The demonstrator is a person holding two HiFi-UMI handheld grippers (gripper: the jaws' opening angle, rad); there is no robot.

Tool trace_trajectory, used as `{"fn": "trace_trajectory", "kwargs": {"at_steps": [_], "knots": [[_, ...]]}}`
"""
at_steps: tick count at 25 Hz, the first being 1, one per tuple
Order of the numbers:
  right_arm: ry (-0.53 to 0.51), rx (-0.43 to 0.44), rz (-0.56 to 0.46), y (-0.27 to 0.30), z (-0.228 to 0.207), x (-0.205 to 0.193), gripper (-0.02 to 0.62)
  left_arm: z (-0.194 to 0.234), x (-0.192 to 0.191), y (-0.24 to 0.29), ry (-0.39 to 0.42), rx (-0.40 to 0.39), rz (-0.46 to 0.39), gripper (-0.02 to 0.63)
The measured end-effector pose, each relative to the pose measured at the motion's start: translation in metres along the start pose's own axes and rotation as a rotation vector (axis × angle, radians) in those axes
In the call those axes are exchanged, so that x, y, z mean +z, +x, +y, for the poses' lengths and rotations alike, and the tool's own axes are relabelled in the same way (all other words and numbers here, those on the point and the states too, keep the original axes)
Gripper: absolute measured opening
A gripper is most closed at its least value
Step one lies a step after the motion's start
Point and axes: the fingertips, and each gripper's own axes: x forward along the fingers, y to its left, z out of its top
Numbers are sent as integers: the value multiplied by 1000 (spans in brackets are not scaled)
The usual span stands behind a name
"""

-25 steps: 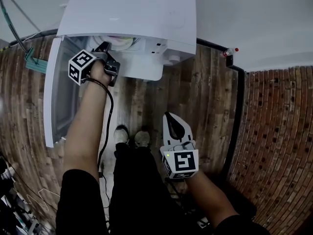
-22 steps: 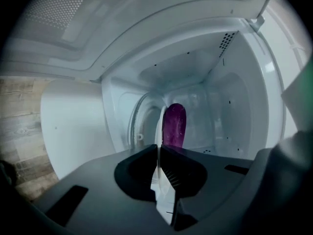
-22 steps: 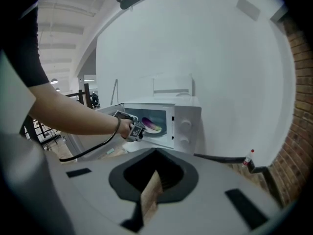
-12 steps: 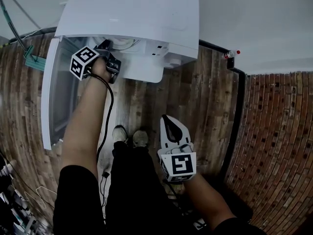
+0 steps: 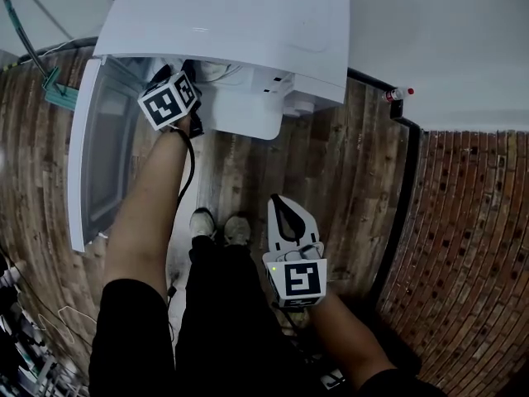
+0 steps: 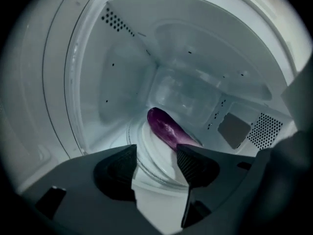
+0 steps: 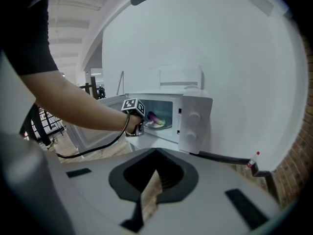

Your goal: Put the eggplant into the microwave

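Note:
The purple eggplant (image 6: 168,129) lies on the glass turntable (image 6: 146,168) inside the white microwave (image 5: 231,23). My left gripper (image 6: 156,153) reaches into the cavity just short of it. Its jaws are opening and stand apart, the pads pressing on nothing, and the eggplant's near end lies just past the right fingertip. From above, only its marker cube (image 5: 169,100) shows at the oven's mouth. In the right gripper view the eggplant (image 7: 153,116) sits behind that cube (image 7: 133,105). My right gripper (image 5: 287,213) hangs low over the floor, shut and empty.
The microwave door (image 5: 99,155) swings wide open to the left. The oven's control panel with two knobs (image 7: 195,121) is on its right. A red-capped bottle (image 5: 397,93) stands by the black ledge. A brick wall (image 5: 479,246) rises at the right. The person's shoes (image 5: 219,226) stand on the wood floor.
My left gripper has rolled, so its marker cube now faces up, and it sits a little deeper at the oven's mouth. The right gripper has hardly moved.

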Motion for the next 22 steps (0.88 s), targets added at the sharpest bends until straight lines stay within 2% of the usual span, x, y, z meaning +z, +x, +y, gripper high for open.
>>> {"fn": "trace_trajectory", "kwargs": {"at_steps": [1,2,5,6,7,8,10,13,16,19,22], "knots": [[0,0,-2,1,-1,-1,12,2,3,-2,36,22,-19,259],[3,-4,0,1,-3,-1,12,3,6,-5,65,36,-39,267],[26,-11,-5,3,-4,3,12,2,14,-20,154,49,-77,258],[34,-6,-14,2,-3,4,12,2,15,-28,197,61,-83,181],[42,-1,-22,3,-2,6,12,2,16,-38,237,74,-88,68],[51,2,-30,3,-1,10,12,1,15,-48,263,80,-87,0],[64,5,-45,4,2,18,12,-6,8,-69,258,55,-67,0],[77,-2,-74,6,6,38,12,-22,-5,-106,207,-33,-23,0],[105,1,-114,10,19,66,12,-29,-6,-151,195,-94,21,-2],[133,9,-173,8,32,106,12,-44,10,-200,198,-147,35,-2],[161,18,-237,-2,42,155,12,-68,47,-246,245,-204,13,-2]]}}
